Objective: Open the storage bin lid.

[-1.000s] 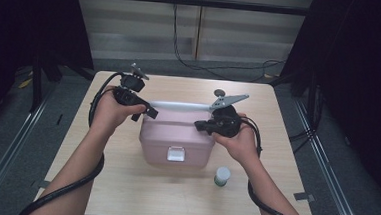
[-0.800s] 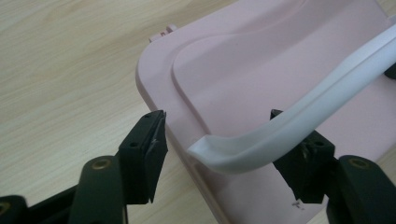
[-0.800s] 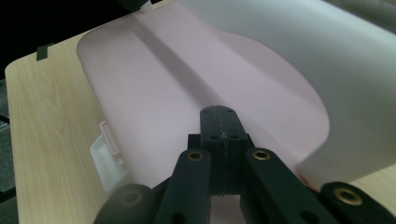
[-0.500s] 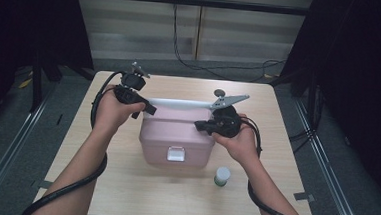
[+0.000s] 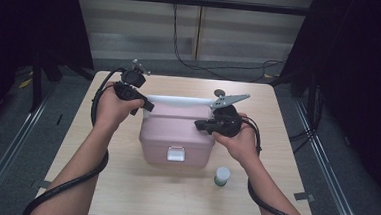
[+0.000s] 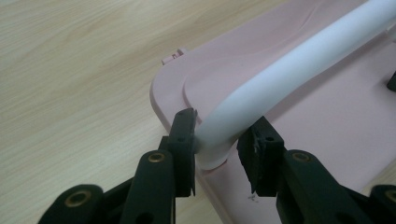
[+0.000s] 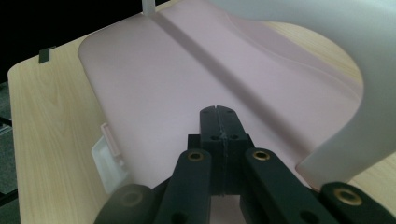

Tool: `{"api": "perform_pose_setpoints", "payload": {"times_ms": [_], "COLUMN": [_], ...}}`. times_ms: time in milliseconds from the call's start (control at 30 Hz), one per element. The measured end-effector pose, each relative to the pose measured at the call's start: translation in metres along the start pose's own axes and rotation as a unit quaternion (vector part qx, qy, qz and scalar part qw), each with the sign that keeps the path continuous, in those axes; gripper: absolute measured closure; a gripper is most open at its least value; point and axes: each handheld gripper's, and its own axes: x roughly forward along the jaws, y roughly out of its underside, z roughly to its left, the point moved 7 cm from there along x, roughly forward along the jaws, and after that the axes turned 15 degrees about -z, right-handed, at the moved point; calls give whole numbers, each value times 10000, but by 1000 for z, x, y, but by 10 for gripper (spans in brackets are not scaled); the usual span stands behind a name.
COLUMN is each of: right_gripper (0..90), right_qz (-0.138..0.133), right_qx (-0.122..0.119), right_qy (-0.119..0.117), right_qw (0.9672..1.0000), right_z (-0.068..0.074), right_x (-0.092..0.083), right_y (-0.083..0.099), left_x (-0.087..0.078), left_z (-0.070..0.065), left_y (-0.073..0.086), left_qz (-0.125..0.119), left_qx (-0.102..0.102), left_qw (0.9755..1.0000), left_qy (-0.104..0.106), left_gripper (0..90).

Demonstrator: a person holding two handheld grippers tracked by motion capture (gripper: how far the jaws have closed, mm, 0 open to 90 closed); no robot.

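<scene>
Our left gripper [image 6: 215,140] has just been closing around the left end of the white handle [image 6: 299,70], which runs lengthwise across the pink box [image 5: 176,136]; our right gripper [image 7: 219,116], pressed together, rests on the lid's right side.

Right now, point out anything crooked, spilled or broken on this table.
Nothing stands out. The pink box sits square and shut on the table, its white handle intact, and the small bottle stands upright beside it.

One pink box [image 5: 177,131] with one white handle [image 5: 179,101]; one small bottle [image 5: 221,176]; one table [image 5: 123,193].
</scene>
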Motion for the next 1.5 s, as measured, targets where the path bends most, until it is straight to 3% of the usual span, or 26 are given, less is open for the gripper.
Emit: {"api": "perform_pose_setpoints", "payload": {"times_ms": [367, 933, 1067, 1500], "right_gripper": [900, 900, 900, 900], "right_qz": [150, 155, 288, 367], "right_qx": [-224, -114, -115, 2], "right_qy": [53, 316, 315, 211], "right_qw": [9996, 9993, 9990, 9991], "right_z": [-4, -28, -32, -31], "right_x": [-10, -49, -49, -46], "right_y": [0, 3, 12, 27], "left_x": [-1, -10, -10, -11], "left_z": [0, 2, 3, 6], "left_y": [-2, -11, -13, -18], "left_qz": [-27, -150, -149, -213], "left_qx": [-37, -66, -67, -127], "left_qw": [10000, 9998, 9998, 9996], "left_qy": [23, 71, 65, 124], "left_gripper": [678, 680, 680, 680]}}
